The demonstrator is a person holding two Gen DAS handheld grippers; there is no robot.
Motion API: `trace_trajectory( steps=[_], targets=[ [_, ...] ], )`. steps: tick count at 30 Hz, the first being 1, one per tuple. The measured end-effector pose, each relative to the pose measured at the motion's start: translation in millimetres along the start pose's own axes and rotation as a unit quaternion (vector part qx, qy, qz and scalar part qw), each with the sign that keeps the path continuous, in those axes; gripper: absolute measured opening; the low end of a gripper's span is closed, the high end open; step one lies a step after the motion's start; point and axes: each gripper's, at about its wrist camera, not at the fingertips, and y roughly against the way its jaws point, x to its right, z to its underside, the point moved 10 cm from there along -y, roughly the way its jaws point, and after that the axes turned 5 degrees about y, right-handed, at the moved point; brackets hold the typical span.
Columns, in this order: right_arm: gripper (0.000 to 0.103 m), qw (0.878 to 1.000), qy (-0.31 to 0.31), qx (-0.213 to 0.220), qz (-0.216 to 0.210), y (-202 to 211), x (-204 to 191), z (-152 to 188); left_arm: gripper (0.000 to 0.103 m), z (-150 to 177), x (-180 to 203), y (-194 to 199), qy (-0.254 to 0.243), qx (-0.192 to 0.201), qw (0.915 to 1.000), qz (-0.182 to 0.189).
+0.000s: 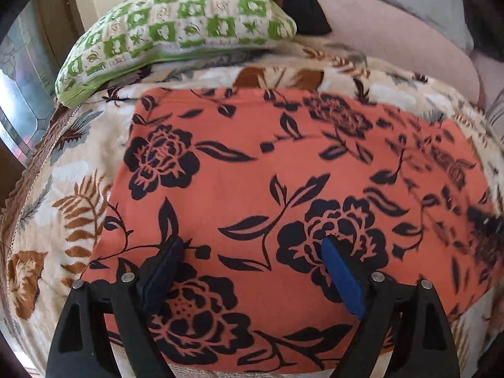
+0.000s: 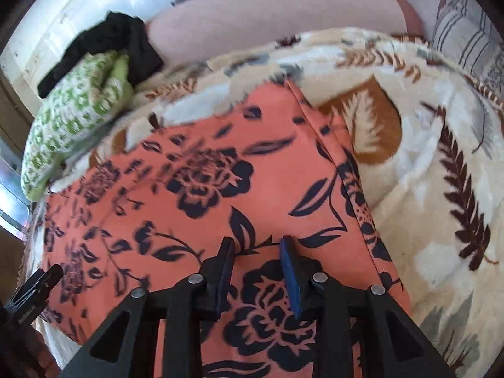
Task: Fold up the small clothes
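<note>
Orange floral garment (image 1: 283,163) lies spread flat on leaf-print blanket (image 1: 63,189). Left gripper (image 1: 252,245) fingers wide, empty. Right gripper (image 2: 256,245) fingers narrow, empty above cloth. Risk: plush blanket pinched with hem, dragging fold crooked.

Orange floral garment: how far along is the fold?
Done: the orange floral garment lies spread flat on the leaf-print blanket. In hand: nothing; left tool is wide open, right tool narrower, both above it. Left: no fold shows yet.
</note>
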Motion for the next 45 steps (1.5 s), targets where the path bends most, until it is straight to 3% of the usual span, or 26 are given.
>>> trace_trajectory(
  steps=[3,7,12,22,25,36,42,45],
  targets=[
    [0.033,1.000,-0.008,0.013,-0.011,17.6,-6.7,-7.7,0.092,-3.5,6.7,6.9,-0.028,0.029,0.9989,-0.025],
    [0.034,0.998,0.018,0.061,-0.030,36.7,-26.8,-16.5,0.092,-4.3,4.0,11.1,-0.016,0.029,0.9994,-0.013],
    [0.034,0.993,0.059,0.077,-0.074,44.9,-67.3,-14.3,0.092,-8.4,4.0,16.0,-0.013,0.042,0.9990,-0.008],
    [0.034,0.983,0.152,0.018,-0.102,22.7,-134.2,30.9,0.092,-12.6,-6.6,32.9,-0.009,0.070,0.9975,-0.011],
    [0.034,0.979,0.185,-0.022,-0.085,6.0,-140.7,48.5,0.092,-13.1,-12.6,37.3,-0.010,0.077,0.9969,-0.014],
    [0.034,0.977,0.183,0.013,-0.110,33.5,-152.8,48.8,0.092,-5.4,-34.6,61.5,0.004,0.096,0.9952,-0.013],
    [0.034,0.973,0.212,-0.030,-0.091,21.0,-161.3,72.7,0.092,1.8,-38.1,78.9,0.007,0.106,0.9943,0.000],
    [0.034,0.973,0.210,-0.022,-0.093,25.9,-161.8,72.0,0.092,3.0,-38.0,87.3,0.006,0.113,0.9936,0.004]
  ],
)
